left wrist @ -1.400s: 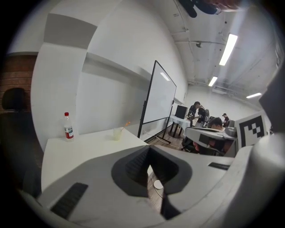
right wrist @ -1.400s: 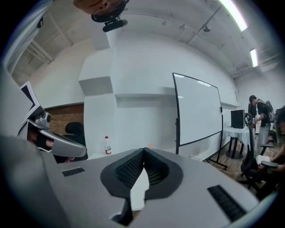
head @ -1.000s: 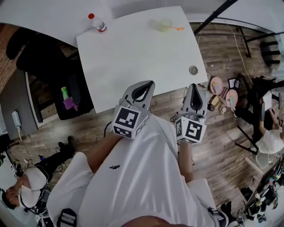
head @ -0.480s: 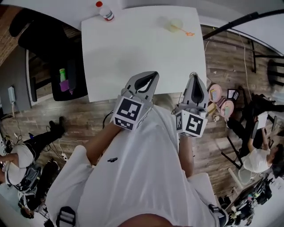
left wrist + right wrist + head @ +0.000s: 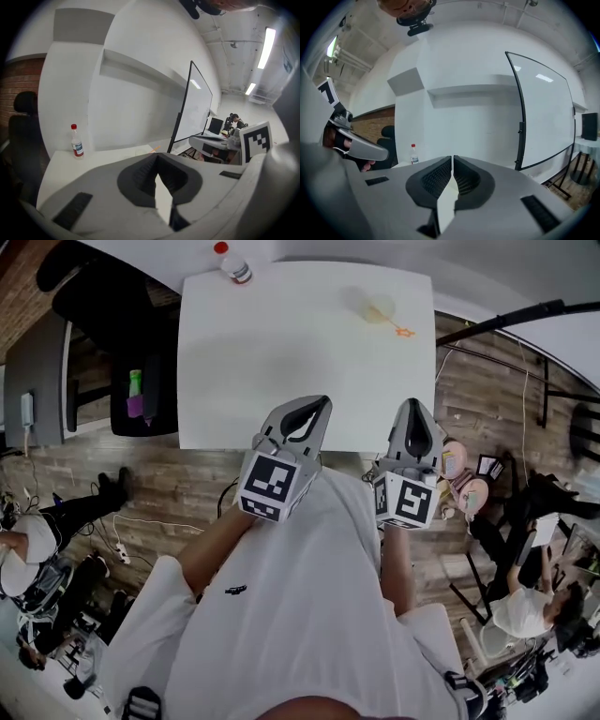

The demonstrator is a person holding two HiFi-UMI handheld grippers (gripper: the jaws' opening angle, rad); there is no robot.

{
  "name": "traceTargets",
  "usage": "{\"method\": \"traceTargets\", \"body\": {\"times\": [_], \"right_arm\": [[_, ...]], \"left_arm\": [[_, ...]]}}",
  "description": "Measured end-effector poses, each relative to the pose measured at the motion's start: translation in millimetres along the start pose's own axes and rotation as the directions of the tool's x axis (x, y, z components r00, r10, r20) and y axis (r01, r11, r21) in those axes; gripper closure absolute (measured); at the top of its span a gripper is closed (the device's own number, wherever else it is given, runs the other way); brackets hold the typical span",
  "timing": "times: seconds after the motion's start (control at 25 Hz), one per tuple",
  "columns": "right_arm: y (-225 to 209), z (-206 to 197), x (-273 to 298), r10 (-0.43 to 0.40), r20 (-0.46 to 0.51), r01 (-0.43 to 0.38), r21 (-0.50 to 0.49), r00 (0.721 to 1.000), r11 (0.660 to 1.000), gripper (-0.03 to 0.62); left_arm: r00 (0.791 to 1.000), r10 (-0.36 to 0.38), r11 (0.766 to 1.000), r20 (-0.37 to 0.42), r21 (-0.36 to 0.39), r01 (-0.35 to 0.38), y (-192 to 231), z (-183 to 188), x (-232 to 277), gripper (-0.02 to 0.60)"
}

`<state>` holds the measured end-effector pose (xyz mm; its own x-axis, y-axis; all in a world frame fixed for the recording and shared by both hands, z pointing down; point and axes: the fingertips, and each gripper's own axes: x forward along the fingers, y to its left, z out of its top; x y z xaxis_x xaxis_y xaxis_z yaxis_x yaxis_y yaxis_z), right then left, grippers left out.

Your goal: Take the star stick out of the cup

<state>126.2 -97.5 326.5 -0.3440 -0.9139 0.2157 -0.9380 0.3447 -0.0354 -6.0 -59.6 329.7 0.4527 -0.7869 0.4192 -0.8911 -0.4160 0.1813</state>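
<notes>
Holding a gripper in each hand, low and close to the belly, by the near edge of the white table. Holding the left gripper pinched shut, tips together, with nothing in between. Same for the right gripper: pinched shut, with nothing inside. Pointing both toward the far side of the table.

Can see the cup way over there, near the far right corner, well apart from both grippers. Can see the orange star stick in the cup, leaning out over the rim toward the right edge. Cannot tell if the star end touches the table.

Can also see a bottle with a red cap near the far left corner, and a black chair beside the table on the left.
</notes>
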Motion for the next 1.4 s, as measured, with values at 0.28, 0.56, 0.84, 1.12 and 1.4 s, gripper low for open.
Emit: {"method": "traceTargets", "body": {"times": [0.28, 0.56, 0.84, 1.12, 1.4], "right_arm": [[-30.8, -18.0, 25.4, 0.050, -0.034, -0.051, -0.009, 0.998, 0.999, 0.590], [-40.5, -45.2, 55.0, 0.129, -0.069, -0.129, 0.014, 0.989, 0.992, 0.537], [-46.6, -54.6, 92.3, 0.158, -0.115, -0.159, 0.000, 0.981, 0.987, 0.429], [-51.5, -70.9, 124.8, 0.175, -0.156, -0.177, 0.000, 0.972, 0.984, 0.371], [-52.1, -88.5, 155.5, 0.190, -0.175, -0.194, -0.007, 0.966, 0.981, 0.334]], "left_arm": [[0.997, 0.064, 0.998, -0.046, -0.024, -0.066, 0.7, -17.4, 27.4, 0.574], [0.992, 0.108, 0.992, -0.069, -0.061, -0.112, -0.2, -23.5, 58.5, 0.574], [0.986, 0.144, 0.983, -0.089, -0.101, -0.152, 6.9, -24.9, 80.9, 0.574], [0.979, 0.157, 0.977, -0.127, -0.122, -0.173, 23.3, -37.1, 97.6, 0.574], [0.976, 0.159, 0.973, -0.150, -0.145, -0.181, 31.9, -47.5, 111.5, 0.574]]}}
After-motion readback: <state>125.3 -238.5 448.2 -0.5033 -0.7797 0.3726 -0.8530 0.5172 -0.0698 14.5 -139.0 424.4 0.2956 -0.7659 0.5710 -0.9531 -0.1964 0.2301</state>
